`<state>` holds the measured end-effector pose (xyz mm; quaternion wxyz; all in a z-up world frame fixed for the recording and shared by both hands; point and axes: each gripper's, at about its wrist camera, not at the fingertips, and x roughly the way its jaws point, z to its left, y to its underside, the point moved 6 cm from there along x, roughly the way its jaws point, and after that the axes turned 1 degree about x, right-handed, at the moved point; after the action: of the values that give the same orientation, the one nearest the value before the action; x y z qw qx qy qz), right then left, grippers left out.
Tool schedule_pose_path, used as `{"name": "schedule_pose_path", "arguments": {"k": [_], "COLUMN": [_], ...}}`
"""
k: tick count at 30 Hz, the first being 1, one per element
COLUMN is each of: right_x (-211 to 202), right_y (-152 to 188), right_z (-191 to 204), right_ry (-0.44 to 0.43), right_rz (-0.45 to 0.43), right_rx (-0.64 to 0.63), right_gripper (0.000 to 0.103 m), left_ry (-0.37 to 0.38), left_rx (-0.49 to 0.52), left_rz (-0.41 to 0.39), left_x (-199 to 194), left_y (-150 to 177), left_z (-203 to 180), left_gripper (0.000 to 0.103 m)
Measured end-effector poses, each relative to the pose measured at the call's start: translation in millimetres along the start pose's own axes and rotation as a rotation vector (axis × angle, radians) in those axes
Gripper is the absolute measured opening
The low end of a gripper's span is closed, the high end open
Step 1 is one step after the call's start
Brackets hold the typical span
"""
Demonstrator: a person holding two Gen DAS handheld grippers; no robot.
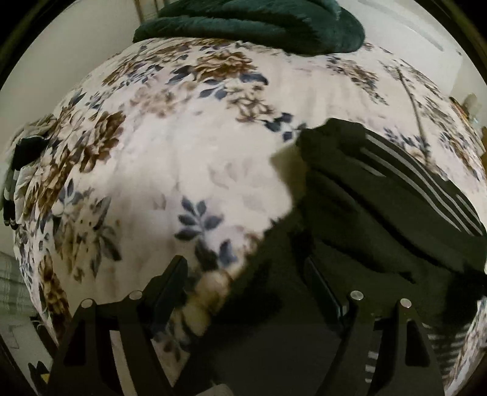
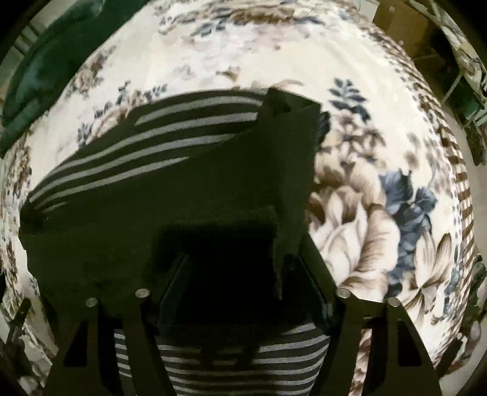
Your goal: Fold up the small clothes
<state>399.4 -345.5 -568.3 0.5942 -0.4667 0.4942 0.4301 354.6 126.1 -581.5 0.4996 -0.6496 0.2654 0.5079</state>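
A small black garment with grey-white stripes (image 1: 380, 198) lies partly folded on a floral bedspread (image 1: 152, 152). In the left wrist view it fills the right and lower right. My left gripper (image 1: 246, 280) is open, its fingers apart over the garment's left edge, holding nothing. In the right wrist view the garment (image 2: 152, 170) spreads across the left and centre, with a black flap standing up. My right gripper (image 2: 243, 274) is open, its fingers apart over the garment's near black part; striped fabric shows below them.
A dark green plush blanket (image 1: 252, 24) is heaped at the far end of the bed, also at the upper left of the right wrist view (image 2: 45, 70). More cloth (image 1: 18, 170) hangs at the bed's left edge. Furniture (image 2: 465, 91) stands beyond the right edge.
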Motion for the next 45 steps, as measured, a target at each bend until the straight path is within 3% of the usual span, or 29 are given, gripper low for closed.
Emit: {"name": "schedule_pose_path", "arguments": {"k": [2, 5, 8, 11, 13, 14, 15, 20, 26, 30, 33, 35, 40, 43, 44, 45], "right_x": [-14.8, -25.2, 7.7, 43.2, 54.3, 54.0, 51.9, 20.9, 18.5, 24.5, 6.5, -1.5, 16.4, 33.3, 40.5, 44.9], "right_y": [-3.6, -3.7, 5.6, 13.0, 10.3, 5.2, -2.0, -39.0, -57.7, -64.5, -76.8, -75.2, -53.9, -40.5, -39.6, -38.9], "right_z": [20.7, 66.2, 110.0, 135.4, 146.7, 150.3, 149.8, 113.1, 48.7, 43.5, 78.6, 120.7, 252.6, 309.4, 324.9, 333.6], "right_ry": [-0.048, -0.065, -0.06, 0.007, 0.027, 0.012, -0.003, -0.125, -0.008, 0.012, -0.129, -0.231, -0.39, -0.438, -0.438, -0.432], "right_rz": [-0.032, -0.067, 0.016, 0.079, 0.059, 0.034, 0.016, -0.025, 0.041, 0.096, 0.051, 0.052, 0.15, 0.213, 0.23, 0.231], "right_rx": [-0.045, -0.215, -0.415, -0.569, -0.619, -0.615, -0.579, -0.248, -0.013, 0.025, -0.004, -0.097, -0.416, -0.525, -0.557, -0.578], "right_gripper": [0.064, 0.065, 0.068, 0.068, 0.054, 0.021, 0.003, 0.002, 0.005, 0.04, 0.051, 0.056, 0.056, 0.056, 0.055, 0.036], "left_ry": [-0.002, 0.0, -0.003, -0.006, -0.003, -0.004, -0.003, 0.02, 0.038, 0.044, 0.04, 0.037, 0.037, 0.042, 0.043, 0.045], "left_rx": [-0.014, -0.022, -0.008, 0.013, 0.018, 0.018, 0.014, -0.028, -0.048, -0.06, -0.061, -0.061, -0.071, -0.072, -0.074, -0.075], "left_rz": [-0.008, -0.007, 0.015, 0.027, 0.025, 0.023, 0.021, 0.034, 0.043, 0.042, 0.03, 0.027, 0.025, 0.027, 0.029, 0.031], "left_x": [4.5, 13.9, 29.1, 40.1, 44.0, 45.5, 46.5, 47.6, 48.6, 52.1, 54.8, 58.4, 65.7, 69.4, 71.6, 73.3], "left_y": [-5.9, -12.9, -20.6, -23.6, -25.6, -26.5, -27.2, -25.3, -26.5, -33.6, -41.9, -47.6, -56.5, -57.7, -57.9, -58.1], "left_z": [0.7, -3.0, -9.8, -16.9, -18.8, -18.6, -18.0, -11.1, -8.5, -7.2, -6.6, -6.9, -11.1, -15.7, -17.6, -19.1], "left_gripper": [0.078, 0.078, 0.078, 0.078, 0.078, 0.078, 0.078, 0.078, 0.078, 0.078, 0.078, 0.078, 0.078, 0.078, 0.078, 0.078]}}
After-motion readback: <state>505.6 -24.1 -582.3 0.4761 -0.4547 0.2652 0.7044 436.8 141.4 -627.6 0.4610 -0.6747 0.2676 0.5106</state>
